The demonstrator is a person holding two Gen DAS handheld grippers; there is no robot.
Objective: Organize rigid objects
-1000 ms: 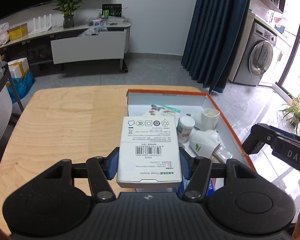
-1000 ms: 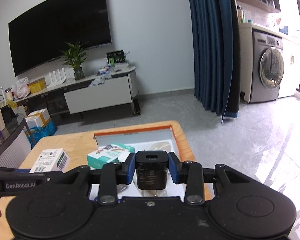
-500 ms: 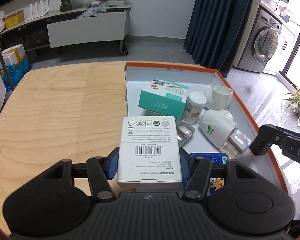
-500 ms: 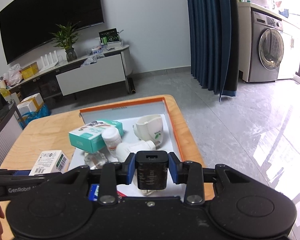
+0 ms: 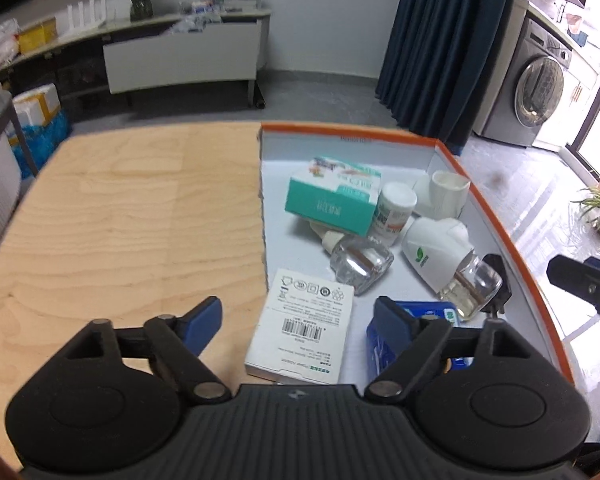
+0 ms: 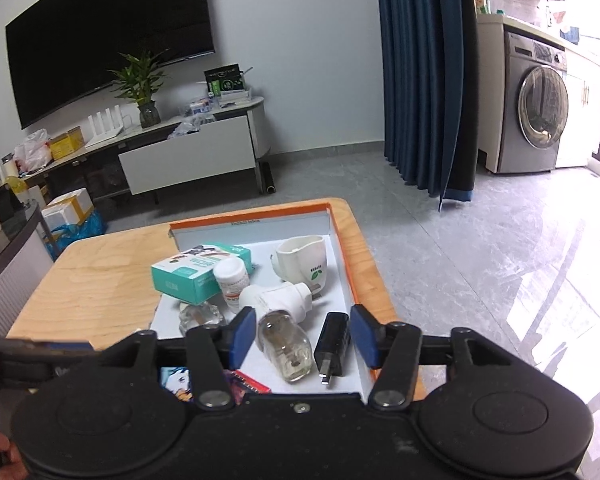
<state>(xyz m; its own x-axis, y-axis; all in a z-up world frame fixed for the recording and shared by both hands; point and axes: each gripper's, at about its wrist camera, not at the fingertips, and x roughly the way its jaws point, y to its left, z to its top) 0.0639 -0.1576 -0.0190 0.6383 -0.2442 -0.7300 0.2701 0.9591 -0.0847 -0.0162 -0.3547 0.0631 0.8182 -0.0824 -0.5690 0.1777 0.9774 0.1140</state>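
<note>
Now white barcoded box (image 5: 306, 326) lies flat in tray (image 5: 512, 248).

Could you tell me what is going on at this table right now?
A person is sorting small items into an orange-rimmed box with two handheld grippers. The left gripper is opening, and the white adapter box lies free between its fingers. The right gripper is opening too, with the black charger plug lying in the box beside a refill bottle.
</note>
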